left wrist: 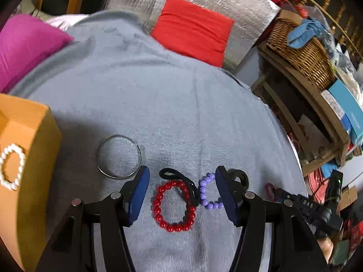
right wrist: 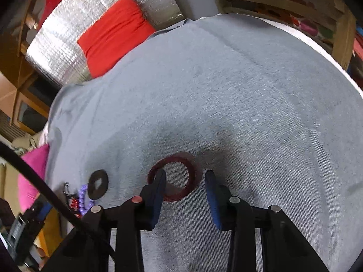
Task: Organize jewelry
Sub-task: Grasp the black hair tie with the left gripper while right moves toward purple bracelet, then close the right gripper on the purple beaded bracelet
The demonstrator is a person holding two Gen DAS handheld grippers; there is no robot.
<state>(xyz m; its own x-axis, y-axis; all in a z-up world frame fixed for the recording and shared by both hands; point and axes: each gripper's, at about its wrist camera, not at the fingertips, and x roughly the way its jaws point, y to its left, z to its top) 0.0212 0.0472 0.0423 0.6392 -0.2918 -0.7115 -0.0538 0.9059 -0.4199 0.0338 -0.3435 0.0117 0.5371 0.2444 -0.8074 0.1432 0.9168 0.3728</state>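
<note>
So the left gripper [left wrist: 182, 189] has jaws spread w/ the red bead bracelet [left wrist: 174, 206] flat on the worktop [left wrist: 158, 104] right btwn them. Right gripper [right wrist: 185, 189] also has spread jaws, straddling one side of the dark red ring [right wrist: 174, 176], nothing pinched yet.

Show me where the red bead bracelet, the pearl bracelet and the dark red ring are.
red bead bracelet [left wrist: 158, 206]: left wrist view, on the beads of its left side.
pearl bracelet [left wrist: 21, 158]: left wrist view, on the beads of its right side.
dark red ring [right wrist: 191, 179]: right wrist view, on its right band.
</note>
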